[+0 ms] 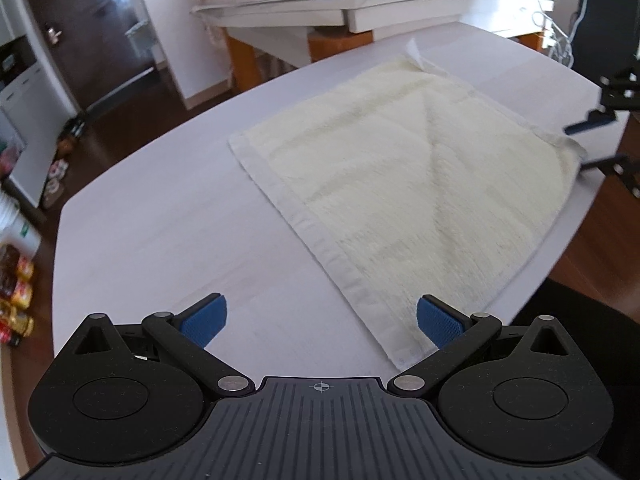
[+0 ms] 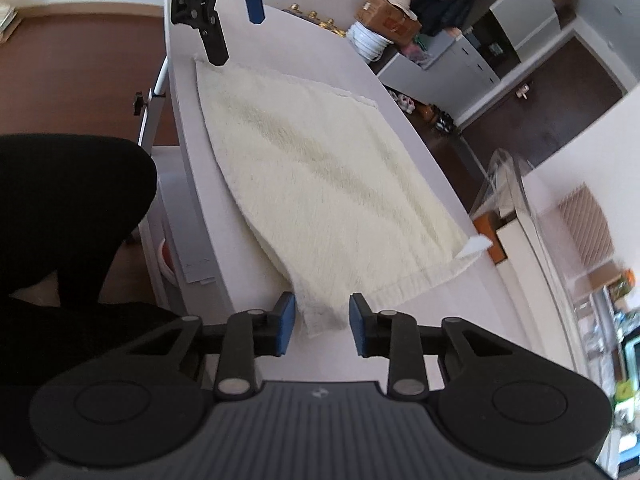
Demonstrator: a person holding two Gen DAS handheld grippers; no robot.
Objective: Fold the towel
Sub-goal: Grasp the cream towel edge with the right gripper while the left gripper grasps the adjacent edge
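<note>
One pale cream terry towel (image 1: 404,184) lies flat on the white table (image 1: 168,240), hemmed borders showing, one corner by the table's near edge. Left gripper (image 1: 320,320) gapes wide over a corner; right gripper (image 2: 322,320) stands narrow, a corner between its pads, not pinched.

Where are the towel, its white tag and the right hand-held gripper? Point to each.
towel (image 1: 400,184): left wrist view, middle of the pile.
white tag (image 2: 476,246): right wrist view, on the tag at the towel's corner.
right hand-held gripper (image 2: 322,322): right wrist view, midway between its fingertips.
</note>
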